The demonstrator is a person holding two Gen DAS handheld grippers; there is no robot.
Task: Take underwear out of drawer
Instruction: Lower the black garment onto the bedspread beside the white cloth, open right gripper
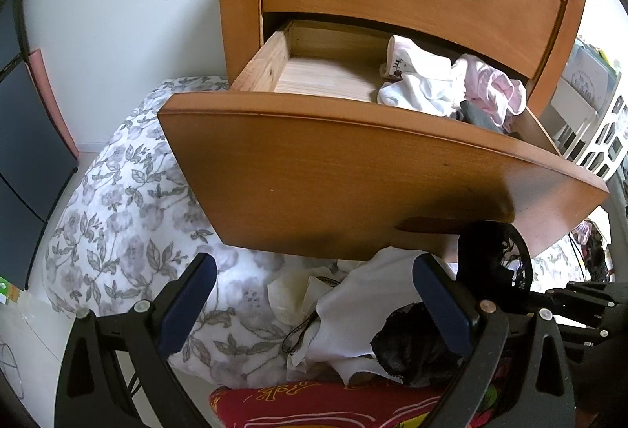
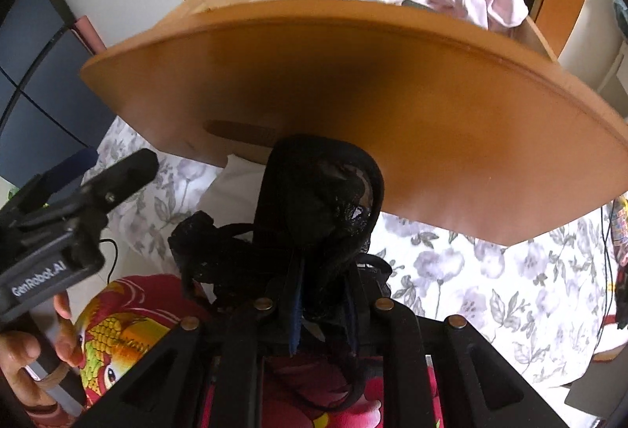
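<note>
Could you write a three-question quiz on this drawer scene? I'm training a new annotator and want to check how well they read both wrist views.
1. True or false: the right gripper is shut on a black lace garment.
2. Where in the open drawer do the white and pink garments lie?
A. left end
B. right end
C. spread evenly
3. Fill in: the left gripper hangs ____ with nothing between its fingers, over a pile of white and black garments on the floral bedding.

Key:
1. True
2. B
3. open
</note>
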